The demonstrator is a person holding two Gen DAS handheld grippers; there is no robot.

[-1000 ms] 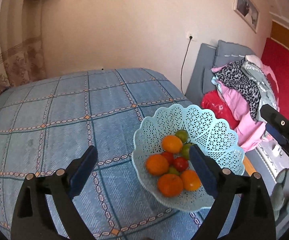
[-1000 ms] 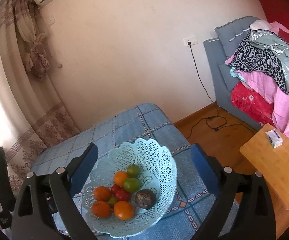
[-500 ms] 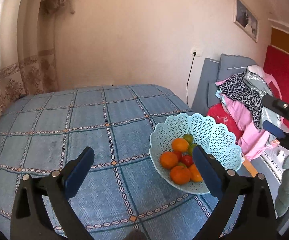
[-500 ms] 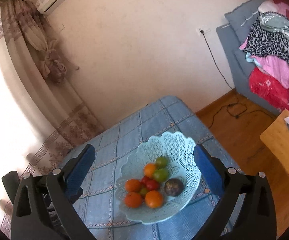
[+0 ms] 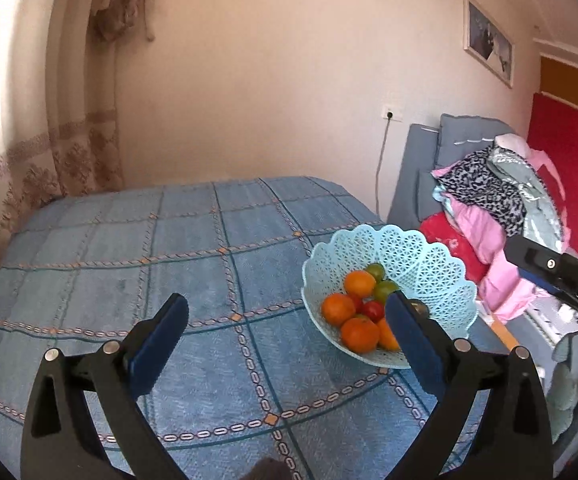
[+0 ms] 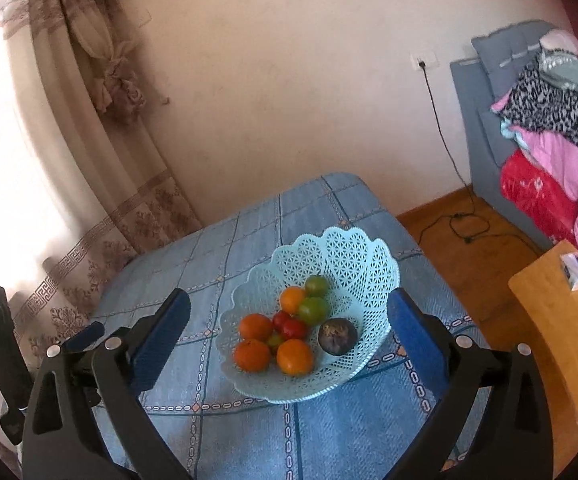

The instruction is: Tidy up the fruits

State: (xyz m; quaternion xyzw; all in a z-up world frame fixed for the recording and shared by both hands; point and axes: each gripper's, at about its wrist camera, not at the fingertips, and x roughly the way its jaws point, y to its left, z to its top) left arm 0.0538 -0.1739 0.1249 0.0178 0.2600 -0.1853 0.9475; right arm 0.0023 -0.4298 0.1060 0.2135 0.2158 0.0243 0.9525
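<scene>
Mostly clear views, some things hidden. Left gripper (image 5: pixel 287 322) has its jaws spread wide with nothing between them, having just opened further; only bare tablecloth (image 5: pixel 129 264) shows in the gap. Its right finger (image 5: pixel 417 344) covers the near right part of the fruit basket (image 5: pixel 421 256), hiding the dark purple fruit (image 6: pixel 337 336) and part of one orange (image 5: pixel 389 334). Right gripper (image 6: pixel 289 316) is likewise wide, jaws also just opened further, gripping nothing; the basket sits in view between its fingers but beyond the tips, untouched.

Basket, pale blue lattice plastic with a scalloped rim, sits on the table toward the right edge. Inside: several oranges (image 6: pixel 255 327), two green fruits (image 6: pixel 313 309), red ones (image 6: pixel 293 328) in the middle, the purple fruit at the right. A small greenish fruit under the red ones is hard to make out. From the right wrist view the basket's near rim overlaps a grid line of the cloth.

Table's left side is wide open blue checked cloth, nothing on it. Far edge runs close to the wall and curtain (image 6: pixel 101 60). Right edge drops to wood floor with a cable (image 6: pixel 461 224). A wooden side table (image 6: pixel 561 320) stands near right, cut off by the frame, with a small box (image 6: pixel 575 270) on it. Piled clothes (image 6: pixel 557 120) on the grey sofa at far right, partly cropped. Each gripper shows in the other's view only as a dark blurred piece at the frame edge.
</scene>
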